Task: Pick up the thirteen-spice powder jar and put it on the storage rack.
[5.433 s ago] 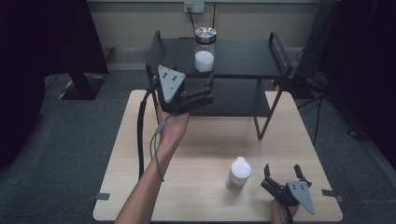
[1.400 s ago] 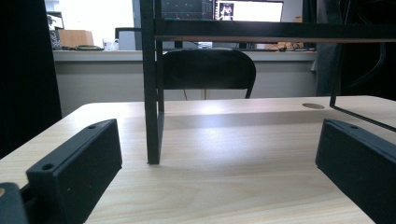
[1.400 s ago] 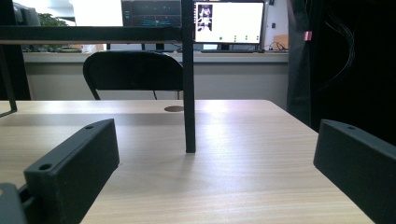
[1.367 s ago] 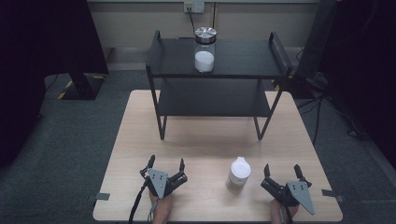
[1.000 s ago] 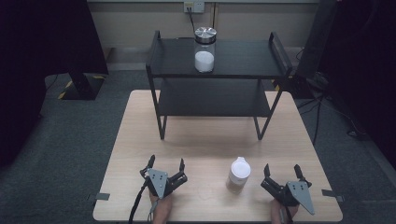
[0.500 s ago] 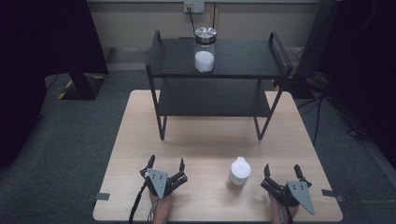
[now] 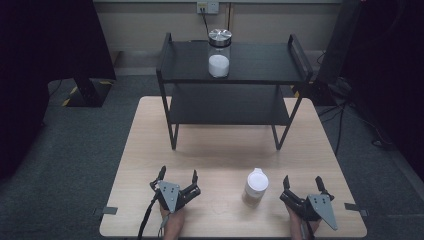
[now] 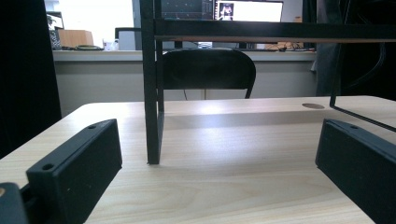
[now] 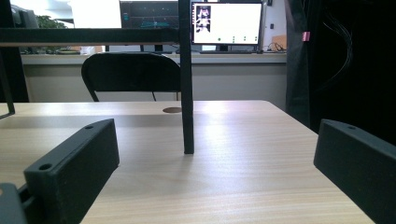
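A glass jar (image 7: 219,52) with a silver lid and white powder stands on the top level of a black two-tier shelf (image 7: 260,65) at the table's far side. A second jar (image 7: 255,187) with a white lid and brownish contents stands on the table near the front. My left gripper (image 7: 177,174) rests open at the front left, nothing between its jaws (image 8: 219,154). My right gripper (image 7: 302,181) rests open at the front right, just right of the white-lidded jar, and it holds nothing (image 9: 217,154).
The light wooden table (image 7: 150,145) has bare room between the shelf legs and the grippers. A shelf leg (image 8: 152,93) stands ahead of the left gripper, another leg (image 9: 187,79) ahead of the right. Beyond are a black chair (image 8: 205,70) and a monitor (image 9: 226,23).
In the oldest frame my left gripper was raised near the shelf's left side; it has since come down to the table's front left. Nothing has moved in the last second.
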Demonstrator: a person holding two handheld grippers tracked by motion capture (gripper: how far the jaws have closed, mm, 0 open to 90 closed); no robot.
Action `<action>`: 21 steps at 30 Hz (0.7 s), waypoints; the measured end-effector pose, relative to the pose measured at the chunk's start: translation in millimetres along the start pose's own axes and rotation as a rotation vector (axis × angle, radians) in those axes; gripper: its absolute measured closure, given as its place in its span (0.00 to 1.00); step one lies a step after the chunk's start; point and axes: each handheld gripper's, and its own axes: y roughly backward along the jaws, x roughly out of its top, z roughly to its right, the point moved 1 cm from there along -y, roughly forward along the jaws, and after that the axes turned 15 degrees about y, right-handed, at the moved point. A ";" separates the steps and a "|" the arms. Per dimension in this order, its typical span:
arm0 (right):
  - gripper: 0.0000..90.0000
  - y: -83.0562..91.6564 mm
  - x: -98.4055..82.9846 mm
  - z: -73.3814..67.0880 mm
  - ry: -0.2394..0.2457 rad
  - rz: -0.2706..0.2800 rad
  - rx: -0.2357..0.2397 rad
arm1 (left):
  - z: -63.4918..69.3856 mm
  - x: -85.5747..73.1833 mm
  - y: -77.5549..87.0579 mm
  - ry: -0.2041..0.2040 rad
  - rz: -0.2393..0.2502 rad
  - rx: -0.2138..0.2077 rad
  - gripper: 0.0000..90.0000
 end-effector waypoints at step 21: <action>0.00 12.0 54.8 3.8 -0.044 0.111 0.097 | -0.3 0.2 -0.1 0.001 -0.001 -0.002 0.00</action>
